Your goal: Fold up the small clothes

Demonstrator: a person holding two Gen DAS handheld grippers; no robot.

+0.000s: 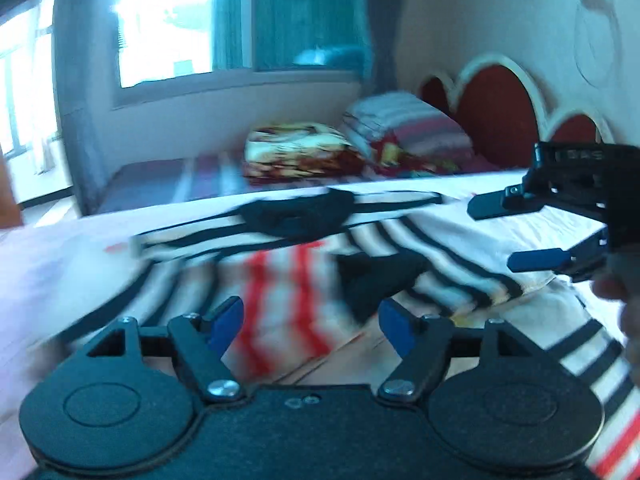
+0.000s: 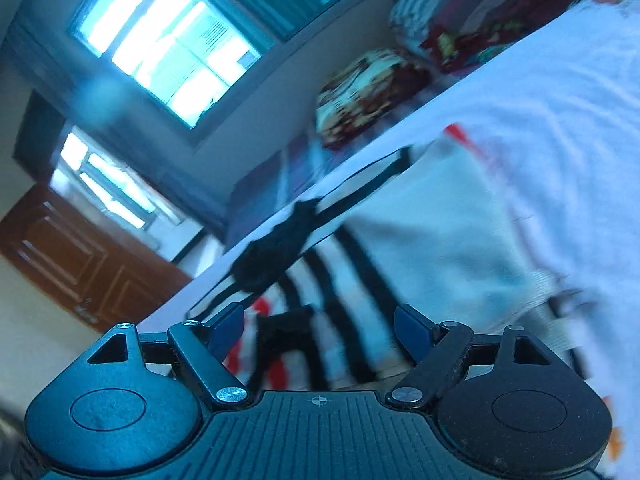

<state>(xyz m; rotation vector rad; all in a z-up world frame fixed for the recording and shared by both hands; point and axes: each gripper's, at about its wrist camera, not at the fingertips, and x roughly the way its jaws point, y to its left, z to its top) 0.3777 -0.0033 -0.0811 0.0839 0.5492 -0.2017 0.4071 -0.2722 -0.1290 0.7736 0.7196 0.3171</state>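
A small white garment (image 1: 288, 256) with black and red stripes and a black collar lies spread on the white sheet; it also shows in the right wrist view (image 2: 360, 272). My left gripper (image 1: 312, 324) is open and empty, just above the garment's near part. My right gripper (image 2: 320, 328) is open and empty, tilted, over the garment's striped side. In the left wrist view the right gripper (image 1: 516, 232) hovers at the right over a striped sleeve (image 1: 460, 264). Both views are blurred.
The white sheet (image 1: 60, 264) covers the work surface. Behind it lies a bed with a floral folded blanket (image 1: 300, 152), a striped pile of bedding (image 1: 408, 128) and a red headboard (image 1: 496, 108). A window (image 2: 168, 36) and a wooden door (image 2: 80, 256) are further back.
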